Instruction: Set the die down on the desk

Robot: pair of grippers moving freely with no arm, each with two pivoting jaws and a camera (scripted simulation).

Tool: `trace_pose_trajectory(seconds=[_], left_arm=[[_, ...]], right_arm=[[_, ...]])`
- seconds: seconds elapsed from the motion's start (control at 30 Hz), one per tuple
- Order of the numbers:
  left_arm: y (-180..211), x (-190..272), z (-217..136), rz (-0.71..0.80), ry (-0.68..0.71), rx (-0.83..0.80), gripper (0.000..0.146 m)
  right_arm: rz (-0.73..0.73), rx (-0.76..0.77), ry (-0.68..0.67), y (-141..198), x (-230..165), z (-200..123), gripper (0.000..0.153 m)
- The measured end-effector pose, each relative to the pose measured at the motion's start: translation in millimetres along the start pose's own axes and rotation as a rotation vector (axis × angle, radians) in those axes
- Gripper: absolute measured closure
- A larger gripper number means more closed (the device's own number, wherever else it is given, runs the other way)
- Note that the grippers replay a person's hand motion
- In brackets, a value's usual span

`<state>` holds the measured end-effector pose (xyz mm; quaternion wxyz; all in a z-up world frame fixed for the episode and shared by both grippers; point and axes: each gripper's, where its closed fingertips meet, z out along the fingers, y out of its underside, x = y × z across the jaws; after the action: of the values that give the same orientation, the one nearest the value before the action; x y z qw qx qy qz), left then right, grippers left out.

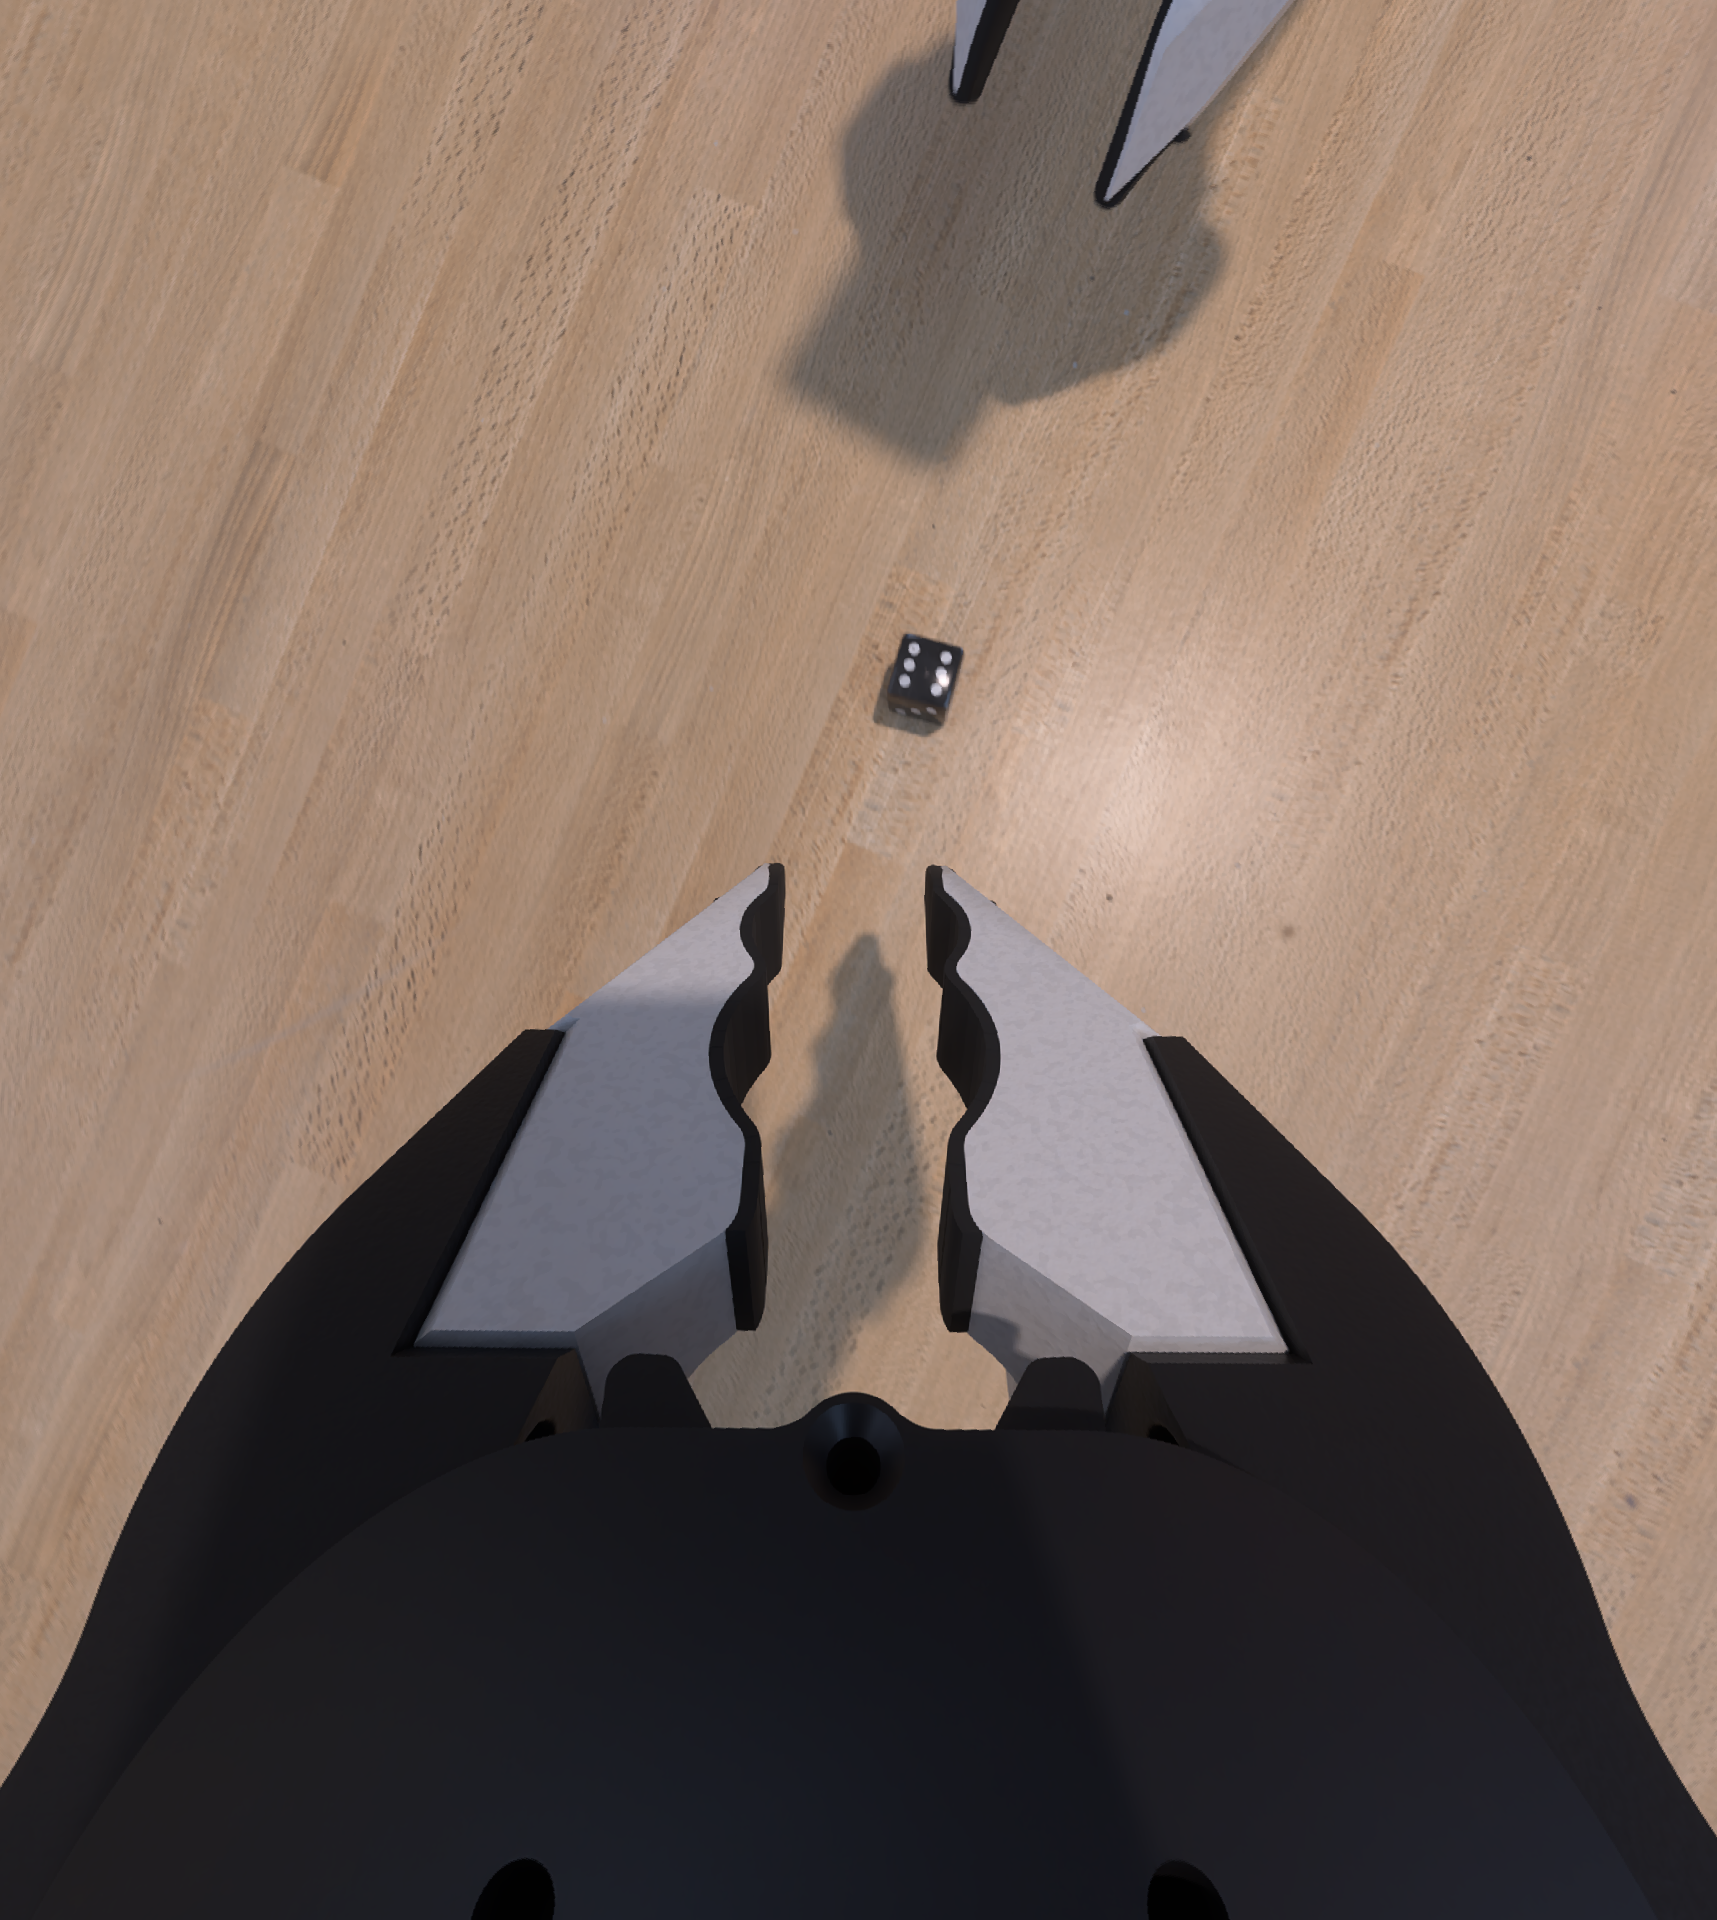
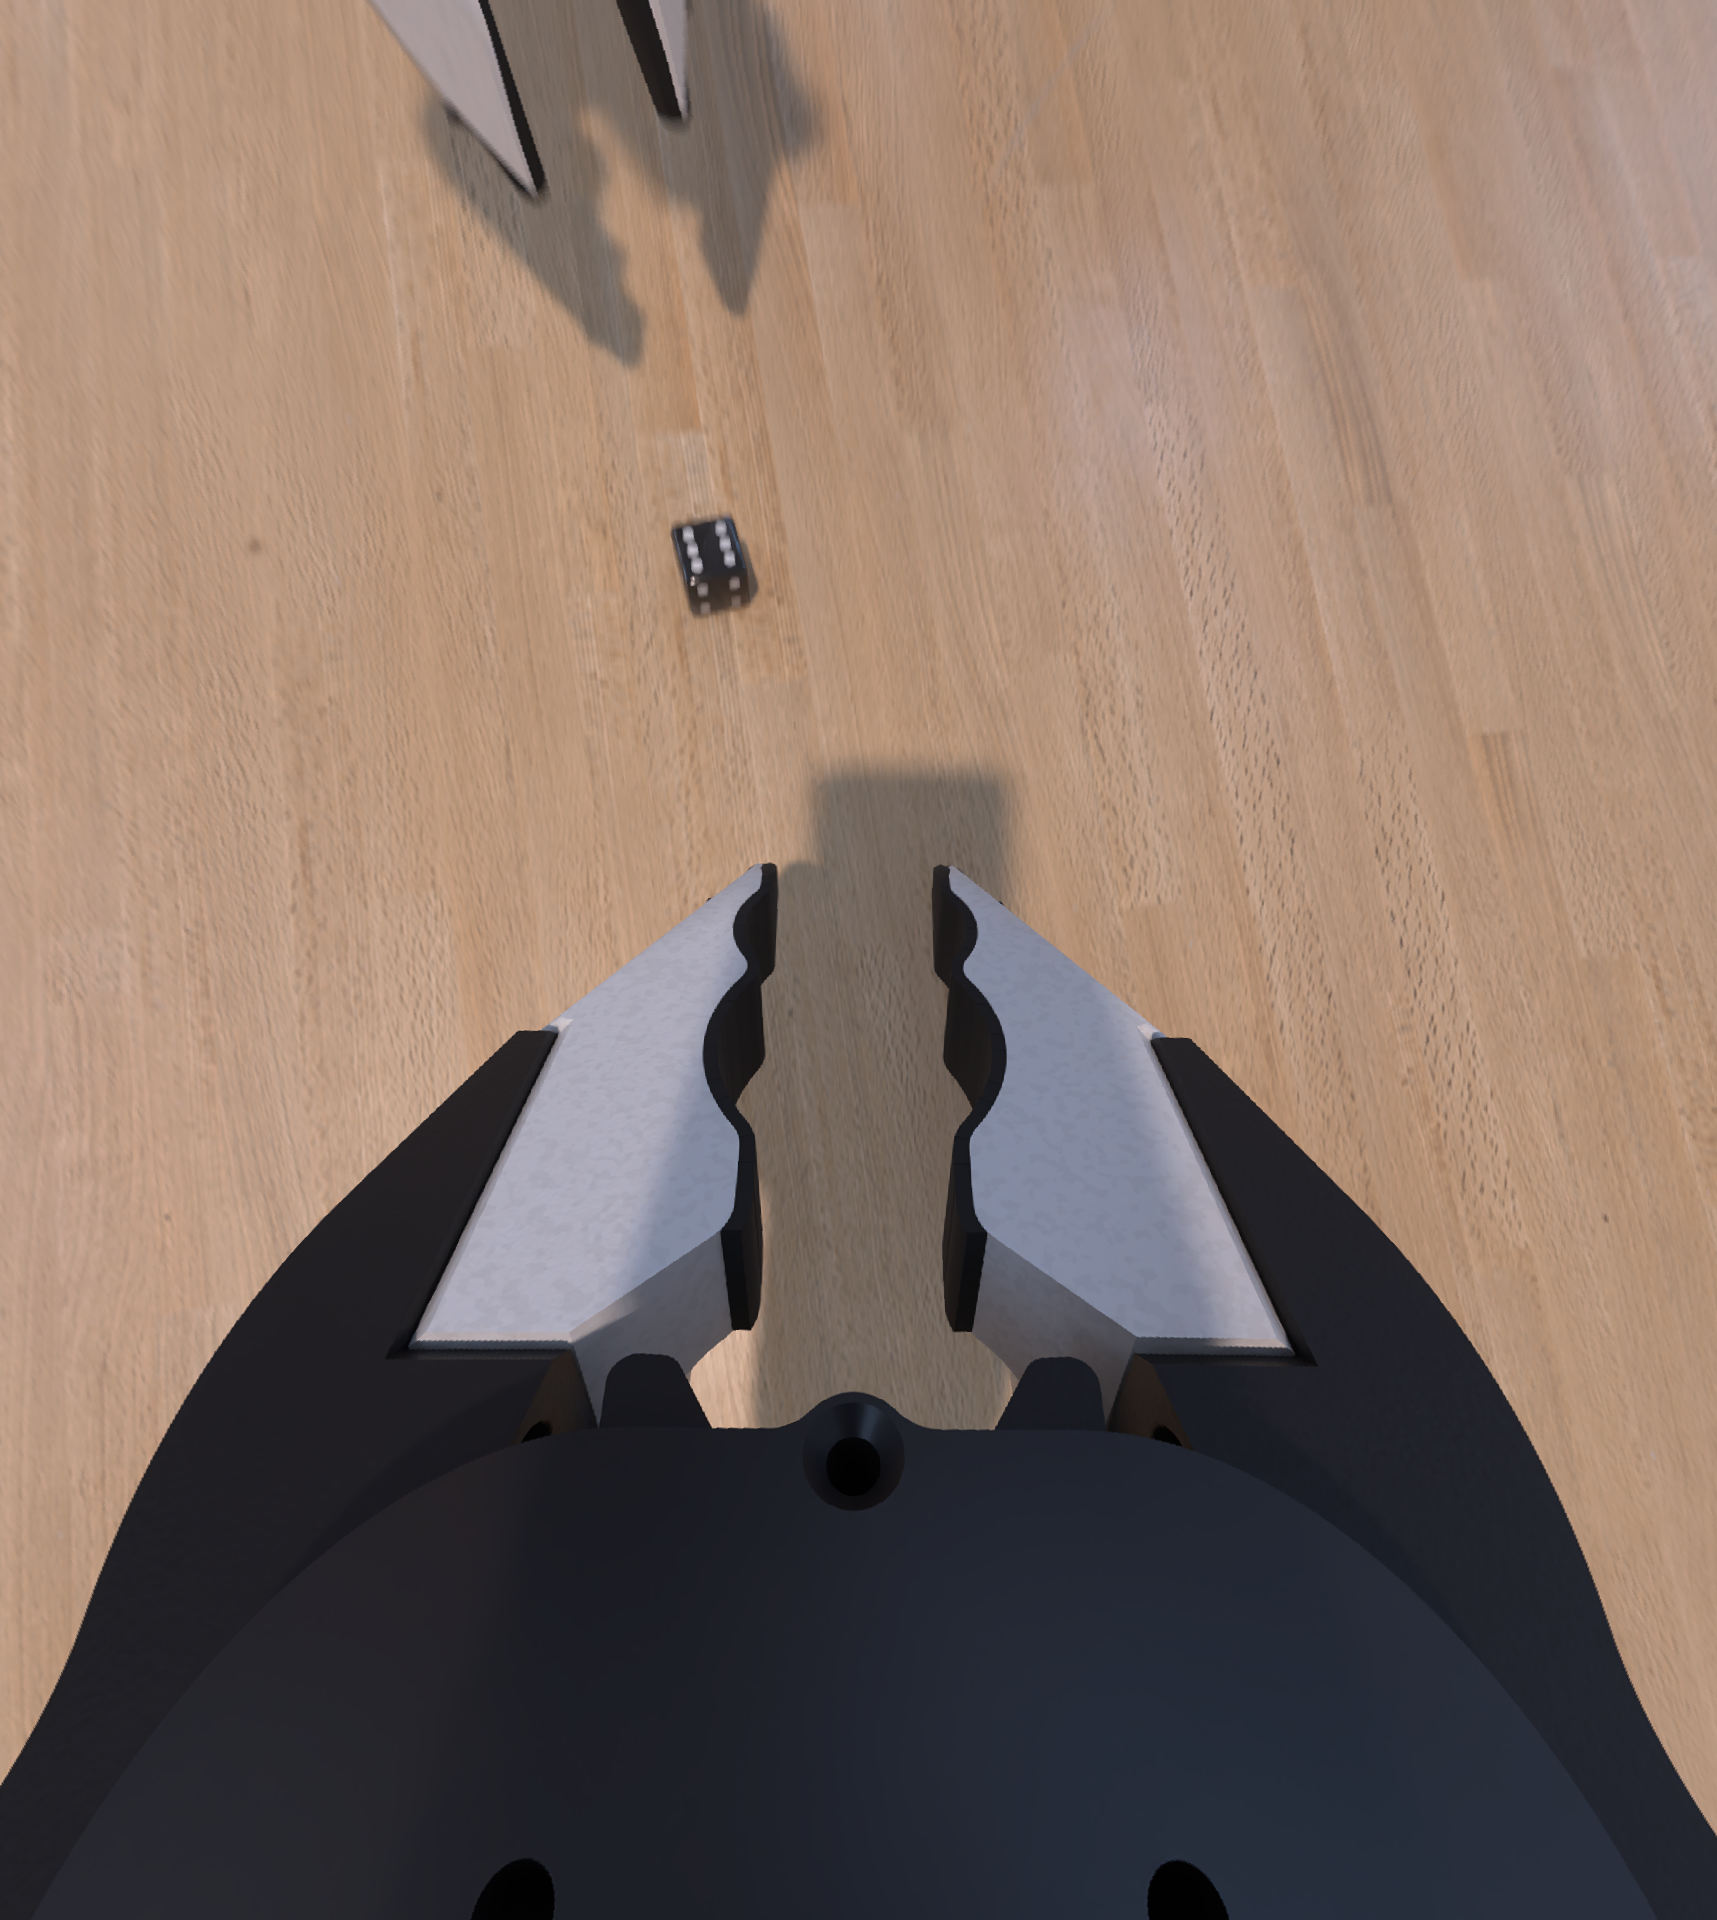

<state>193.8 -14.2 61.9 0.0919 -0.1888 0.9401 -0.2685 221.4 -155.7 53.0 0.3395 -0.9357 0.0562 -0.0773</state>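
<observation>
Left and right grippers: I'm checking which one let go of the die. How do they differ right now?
Little separates them. The left gripper has the die almost straight ahead; the right gripper has it ahead and off to its left. The left's shadow on the desk is narrow, the right's a broad block. Both are open, empty and clear of the die.

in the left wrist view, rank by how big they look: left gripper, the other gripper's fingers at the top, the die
1. left gripper, though nearness to the camera inflates it
2. right gripper's fingers, partly cut off
3. die
</observation>
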Motion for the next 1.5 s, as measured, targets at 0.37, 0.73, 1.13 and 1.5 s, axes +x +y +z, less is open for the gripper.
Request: trace_pose_trajectory(seconds=[0.37, 0.73, 1.13, 1.5], left_arm=[[23.4, -9.8, -39.7, -0.086, -0.132, 0.057, 0.118], [28.8, -29.0, -51.0, -0.100, -0.188, 0.080, 0.118], [39.2, -38.3, -48.7, -0.112, -0.176, 0.109, 0.118], [38.9, -33.4, -48.5, -0.088, -0.139, 0.185, 0.116]], right_arm=[[-0.053, -0.132, 0.024, 30.9, -21.2, 16.1, 0.119], [-0.011, -0.116, 0.038, 27.7, -24.9, 19.3, 0.121], [-0.019, -0.104, 0.032, 16.8, -28.3, 22.4, 0.120], [-0.043, -0.019, 0.025, -1.9, -25.4, 25.3, 0.117]])
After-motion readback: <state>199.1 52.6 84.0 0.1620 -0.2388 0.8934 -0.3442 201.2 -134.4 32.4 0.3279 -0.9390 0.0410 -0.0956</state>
